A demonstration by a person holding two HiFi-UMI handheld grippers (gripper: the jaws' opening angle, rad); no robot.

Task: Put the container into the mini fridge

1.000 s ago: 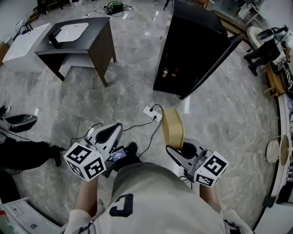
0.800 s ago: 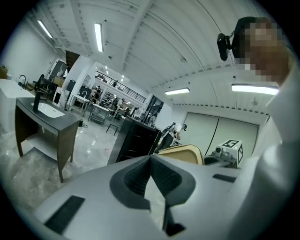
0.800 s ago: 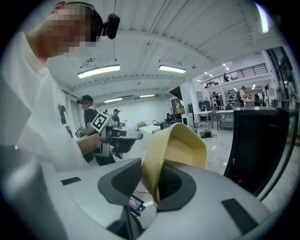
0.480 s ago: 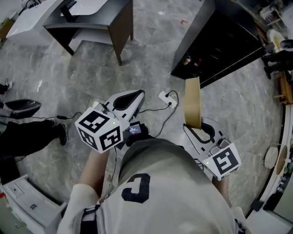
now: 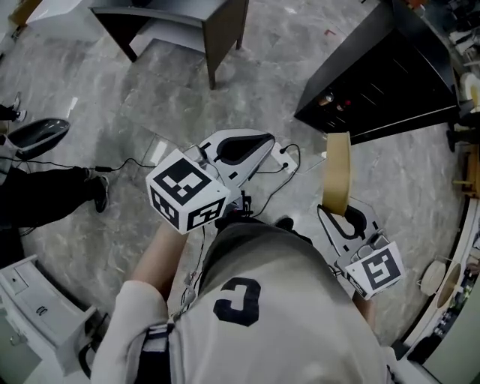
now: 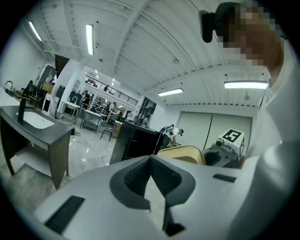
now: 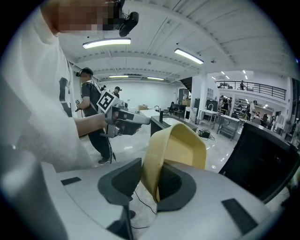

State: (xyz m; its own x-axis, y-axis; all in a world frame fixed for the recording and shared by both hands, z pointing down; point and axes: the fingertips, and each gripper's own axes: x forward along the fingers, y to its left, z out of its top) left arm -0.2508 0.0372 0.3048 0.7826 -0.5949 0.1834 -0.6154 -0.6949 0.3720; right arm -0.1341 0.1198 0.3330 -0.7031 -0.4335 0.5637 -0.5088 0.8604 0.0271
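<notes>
In the head view my right gripper [image 5: 339,214] is shut on the lower edge of a tan plastic container [image 5: 336,171], which stands on edge and reaches toward the black mini fridge [image 5: 390,71]. The fridge's dark inside faces me, with small items on a shelf. In the right gripper view the container [image 7: 176,147] sits clamped between the jaws, and the fridge [image 7: 265,154] is to the right. My left gripper [image 5: 268,141] is shut and holds nothing, raised left of the container. The left gripper view shows its jaws [image 6: 151,159] meeting, with the container [image 6: 185,153] and the fridge [image 6: 136,140] beyond.
A dark desk [image 5: 217,22] with a white sink top stands at the upper left. A white power strip [image 5: 287,156] and cables lie on the marble floor between the grippers. A seated person's dark leg [image 5: 45,195] is at the left, another person [image 7: 89,98] stands behind, and a white cabinet [image 5: 30,307] is at the lower left.
The fridge and desk have slid up and closer in the head view. Both grippers have moved forward toward the fridge. The container stays clamped in the right gripper.
</notes>
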